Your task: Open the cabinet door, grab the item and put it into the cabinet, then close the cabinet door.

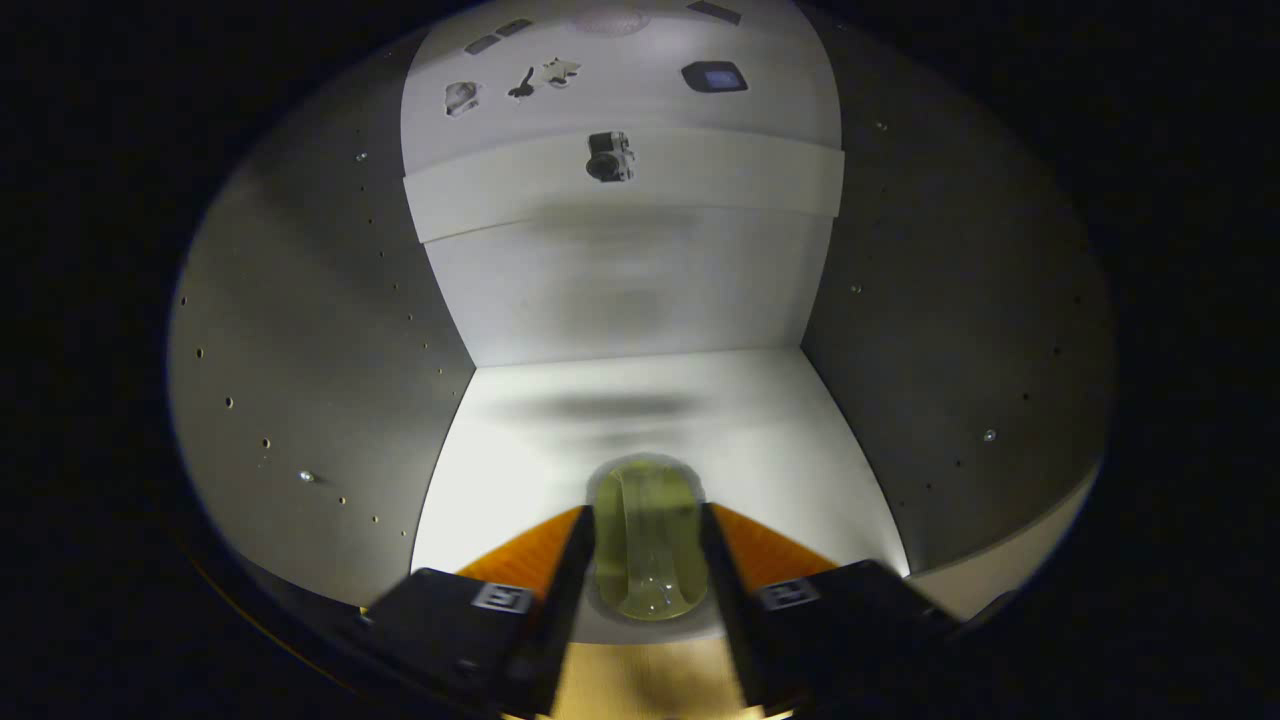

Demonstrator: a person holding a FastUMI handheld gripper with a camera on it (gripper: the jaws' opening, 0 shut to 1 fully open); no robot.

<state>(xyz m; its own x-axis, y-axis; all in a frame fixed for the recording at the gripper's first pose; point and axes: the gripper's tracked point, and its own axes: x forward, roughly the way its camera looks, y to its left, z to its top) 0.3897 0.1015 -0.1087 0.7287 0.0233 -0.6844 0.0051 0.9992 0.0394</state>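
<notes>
Inside the white cabinet [330, 330], gripper [648, 545] pinching a clear yellowish cup [646, 540] between both fingers, above the cabinet floor [760, 430].

Far ahead, you are seeing a pale band [720, 175] carrying a small camera-like shape [608, 157]. Beyond it, a dark square object [714, 77] is lying to the right, and three small blurred shapes [521, 83] are sitting to the left, too small to identify.
</notes>
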